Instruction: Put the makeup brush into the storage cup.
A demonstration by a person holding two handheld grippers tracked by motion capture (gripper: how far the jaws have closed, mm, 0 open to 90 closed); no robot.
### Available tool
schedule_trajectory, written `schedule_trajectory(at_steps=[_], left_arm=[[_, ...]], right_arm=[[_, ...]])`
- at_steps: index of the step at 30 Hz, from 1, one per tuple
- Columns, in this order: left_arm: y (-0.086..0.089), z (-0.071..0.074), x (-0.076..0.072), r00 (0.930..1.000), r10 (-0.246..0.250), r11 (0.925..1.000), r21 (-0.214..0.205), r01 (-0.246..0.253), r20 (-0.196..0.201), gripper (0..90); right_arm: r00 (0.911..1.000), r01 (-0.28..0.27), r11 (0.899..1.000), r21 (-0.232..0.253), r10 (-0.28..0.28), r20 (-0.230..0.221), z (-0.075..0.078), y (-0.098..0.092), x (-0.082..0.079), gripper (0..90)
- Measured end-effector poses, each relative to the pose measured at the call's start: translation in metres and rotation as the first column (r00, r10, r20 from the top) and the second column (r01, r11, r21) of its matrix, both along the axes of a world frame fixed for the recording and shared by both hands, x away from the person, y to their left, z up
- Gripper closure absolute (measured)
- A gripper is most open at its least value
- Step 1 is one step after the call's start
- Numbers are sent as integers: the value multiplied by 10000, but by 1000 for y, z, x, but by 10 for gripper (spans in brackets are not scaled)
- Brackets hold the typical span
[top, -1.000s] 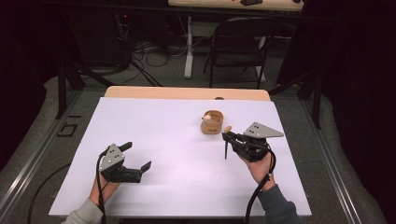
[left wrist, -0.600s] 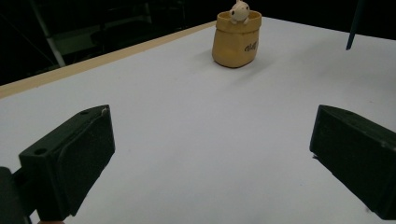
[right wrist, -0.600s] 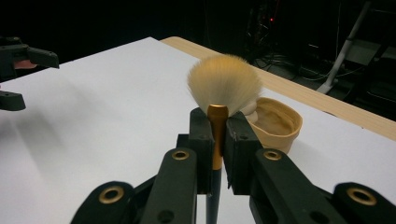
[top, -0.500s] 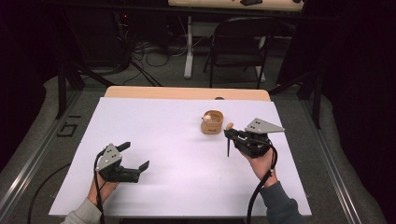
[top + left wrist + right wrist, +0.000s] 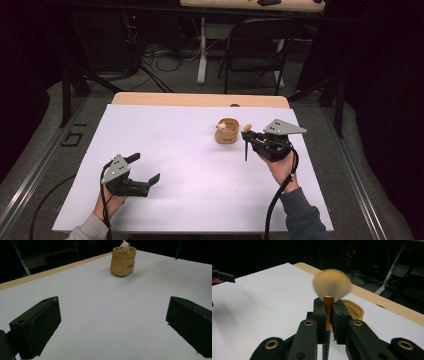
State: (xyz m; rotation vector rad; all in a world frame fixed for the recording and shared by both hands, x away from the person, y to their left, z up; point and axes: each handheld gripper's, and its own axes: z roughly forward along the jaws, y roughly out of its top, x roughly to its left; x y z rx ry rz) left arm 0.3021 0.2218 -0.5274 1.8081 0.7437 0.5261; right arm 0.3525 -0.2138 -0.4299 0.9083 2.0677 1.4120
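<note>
Beside the pot [image 5: 227, 131], the right gripper [image 5: 328, 308] pinches a brush [image 5: 332, 283] (left gripper [image 5: 112, 322] gapes wide).

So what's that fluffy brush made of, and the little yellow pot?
The brush has soft, pale, fan-shaped bristles, probably hair or synthetic fibre. Its collar looks like shiny gold metal and its handle is dark, maybe plastic or painted wood. The right gripper clamps it. The pot looks like matte tan ceramic or resin, moulded like a wrinkled sack.
</note>
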Motion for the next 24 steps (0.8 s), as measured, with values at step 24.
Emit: schedule_trajectory(at_steps=[24], left_arm=[[-2, -2, 1, 9999, -107, 9998, 138, 108, -40, 0]], right_arm=[[9994, 330, 9992, -226, -332, -73, 17, -6, 25, 833]])
